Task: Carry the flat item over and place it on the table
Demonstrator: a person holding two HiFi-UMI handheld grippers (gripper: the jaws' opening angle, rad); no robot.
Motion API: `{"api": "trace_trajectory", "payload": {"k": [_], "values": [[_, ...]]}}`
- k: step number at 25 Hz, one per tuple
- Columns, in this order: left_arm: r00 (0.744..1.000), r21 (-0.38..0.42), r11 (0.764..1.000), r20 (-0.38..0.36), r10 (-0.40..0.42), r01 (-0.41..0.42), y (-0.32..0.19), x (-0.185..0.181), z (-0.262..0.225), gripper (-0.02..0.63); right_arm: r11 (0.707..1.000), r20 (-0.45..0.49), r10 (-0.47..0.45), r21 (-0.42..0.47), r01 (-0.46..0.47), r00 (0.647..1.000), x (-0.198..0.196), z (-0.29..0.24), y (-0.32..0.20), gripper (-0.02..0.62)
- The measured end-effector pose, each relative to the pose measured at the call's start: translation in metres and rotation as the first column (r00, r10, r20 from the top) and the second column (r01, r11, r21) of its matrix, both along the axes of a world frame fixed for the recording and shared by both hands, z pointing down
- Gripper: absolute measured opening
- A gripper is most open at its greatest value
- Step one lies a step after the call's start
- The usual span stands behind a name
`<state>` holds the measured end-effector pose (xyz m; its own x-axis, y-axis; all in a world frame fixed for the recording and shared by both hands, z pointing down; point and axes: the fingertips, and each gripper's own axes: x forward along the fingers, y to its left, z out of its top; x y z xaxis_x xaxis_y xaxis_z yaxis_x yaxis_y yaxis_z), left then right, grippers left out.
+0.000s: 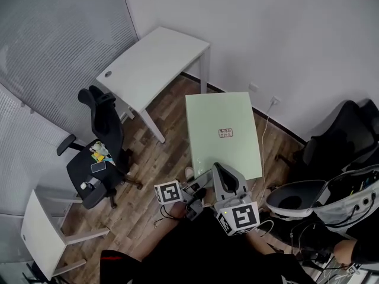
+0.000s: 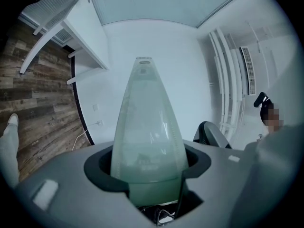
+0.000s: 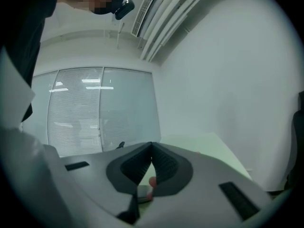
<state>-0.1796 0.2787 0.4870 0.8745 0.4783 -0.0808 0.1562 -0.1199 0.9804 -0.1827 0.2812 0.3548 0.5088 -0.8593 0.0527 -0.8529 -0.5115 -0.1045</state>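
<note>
Clamping the near end of the pale green panel, the left gripper had its jaws spread wide, with the panel's thick edge filling the gap between them and running away from the camera. The right gripper, at five o'clock in the head view, had its jaw tips meeting. It lay over the panel's near edge, and whether it pinched anything could not be told. The panel hung level above the wood floor at the centre. An office chair stood at nine o'clock. The white table stood at eleven o'clock, beyond the panel's far end, and the panel was not on it.
</note>
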Motion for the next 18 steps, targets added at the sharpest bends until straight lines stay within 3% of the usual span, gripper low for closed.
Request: {"api": "trace_trajectory", "payload": {"k": [7,18], "values": [[1.000,-0.010,1.000,0.028,-0.012,0.013,-0.029,0.055,0.009,0.276,1.000,0.047,0.014,-0.012,-0.013,0.999,0.060,0.016,-0.021,0.000],[0.999,-0.013,0.999,0.018,-0.035,0.035,-0.103,0.143,-0.002,0.276,0.999,0.032,-0.005,-0.044,0.006,0.999,0.145,0.003,-0.094,0.000]]}}
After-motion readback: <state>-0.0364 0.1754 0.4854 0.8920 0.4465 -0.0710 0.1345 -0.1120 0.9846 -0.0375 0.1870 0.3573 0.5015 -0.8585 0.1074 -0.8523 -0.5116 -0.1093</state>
